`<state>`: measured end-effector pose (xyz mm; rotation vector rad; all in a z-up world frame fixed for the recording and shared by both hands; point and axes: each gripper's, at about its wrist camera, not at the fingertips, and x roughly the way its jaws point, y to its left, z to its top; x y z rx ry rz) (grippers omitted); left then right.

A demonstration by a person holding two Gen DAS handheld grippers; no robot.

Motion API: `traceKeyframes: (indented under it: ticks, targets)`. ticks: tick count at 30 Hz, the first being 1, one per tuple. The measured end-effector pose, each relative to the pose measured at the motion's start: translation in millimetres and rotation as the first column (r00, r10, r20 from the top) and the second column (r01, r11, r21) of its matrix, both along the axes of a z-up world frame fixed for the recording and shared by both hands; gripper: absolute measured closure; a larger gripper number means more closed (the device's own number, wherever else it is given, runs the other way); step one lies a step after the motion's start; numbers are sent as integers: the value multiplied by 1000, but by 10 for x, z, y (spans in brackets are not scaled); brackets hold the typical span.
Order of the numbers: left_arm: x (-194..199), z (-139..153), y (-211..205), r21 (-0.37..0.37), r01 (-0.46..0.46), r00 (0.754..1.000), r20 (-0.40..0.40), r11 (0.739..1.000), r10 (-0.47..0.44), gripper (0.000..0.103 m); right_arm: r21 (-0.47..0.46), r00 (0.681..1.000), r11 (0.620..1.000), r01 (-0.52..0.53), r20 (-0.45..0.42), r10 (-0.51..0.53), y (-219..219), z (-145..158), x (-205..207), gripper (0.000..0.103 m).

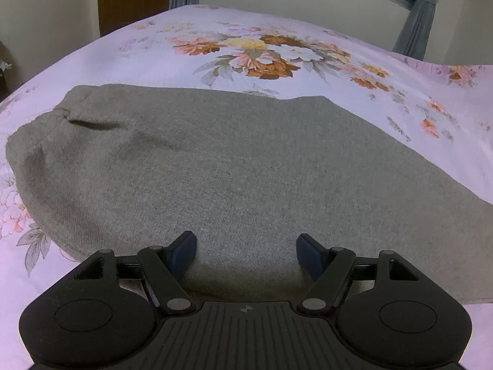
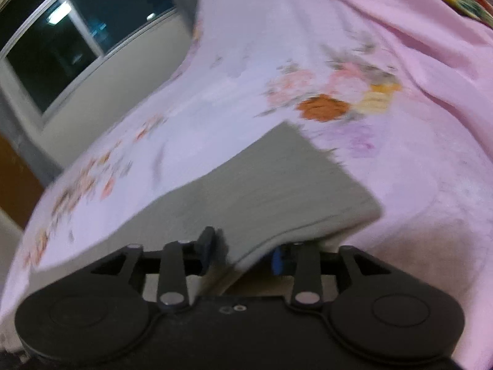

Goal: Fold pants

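1. Left tool [image 1: 246,246] fills the lower frame, fingers spread wide, gripping nothing, over the pants' near edge.
2. Grey pants [image 1: 215,166] lie across the middle of the floral bed [image 1: 277,46].
3. Right tool [image 2: 243,248], lower centre, has a lifted pants [image 2: 271,191] edge between its fingers; blur hides whether they pinch it.

Left wrist cam sits low, close over the pants [image 1: 246,169], facing across the bed [image 1: 308,30]. Right cam tilted, blurred, same pants [image 2: 277,185].
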<state>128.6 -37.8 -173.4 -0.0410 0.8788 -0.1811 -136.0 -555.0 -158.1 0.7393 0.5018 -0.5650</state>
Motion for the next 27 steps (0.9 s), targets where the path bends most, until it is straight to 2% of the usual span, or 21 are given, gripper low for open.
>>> traceKeyframes:
  ticks: [1, 2, 4, 6, 8, 11, 12, 13, 17, 18, 21, 23, 25, 27]
  targets:
    - [-2, -4, -1, 3, 1, 1000, 2, 1000, -1, 30, 28, 1000, 999, 19, 14, -19, -63, -3, -33, 68]
    - [-2, -6, -4, 6, 4, 1000, 3, 1000, -4, 29, 47, 999, 999, 25, 20, -26, -121, -10, -25, 78]
    - [-2, -12, -12, 11, 6, 1000, 5, 1000, -6, 28, 44, 1000, 999, 8, 12, -9, -206, -6, 75, 91]
    - [-2, -13, -34, 16, 5, 1000, 5, 1000, -5, 27, 24, 1000, 1000, -15, 27, 14, -220, 79, 194, 94]
    - [3, -15, -50, 22, 4, 1000, 5, 1000, -5, 25, -51, 997, 998, -27, 64, 30, -190, 293, 299, 97]
    - [2, -13, -58, 28, 1, 1000, 5, 1000, -1, 25, -216, 983, 976, -29, 173, 67, -107, 658, 314, 97]
    - [3, -13, -63, 29, 1, 1000, 5, 1000, -1, 25, -262, 986, 965, -26, 155, 69, -96, 686, 315, 97]
    - [2, -15, -63, 30, 2, 1000, 7, 1000, -2, 24, -267, 993, 963, -26, 105, 56, -135, 606, 321, 97]
    - [-7, -16, -72, 39, 6, 1000, 11, 999, -7, 24, -204, 995, 978, -45, -97, 25, -204, 53, 262, 96]
    - [-8, -17, -75, 41, 7, 1000, 11, 999, -7, 24, -195, 992, 980, -48, -123, 24, -191, -43, 243, 94]
    - [-2, -15, -78, 43, 7, 1000, 8, 999, -7, 24, -170, 992, 985, -38, -123, 17, -202, -86, 199, 90]
    - [-2, -12, -76, 38, 3, 1000, 9, 999, -3, 24, -149, 994, 989, -19, -108, 3, -204, 10, 139, 77]
    - [-8, -17, -77, 38, 3, 1000, 11, 999, -3, 24, -117, 996, 993, 14, -81, -23, -232, 76, -5, 70]
    - [-12, -22, -77, 39, 5, 1000, 15, 999, -6, 24, -61, 996, 997, 44, -71, -49, -242, 91, -175, 69]
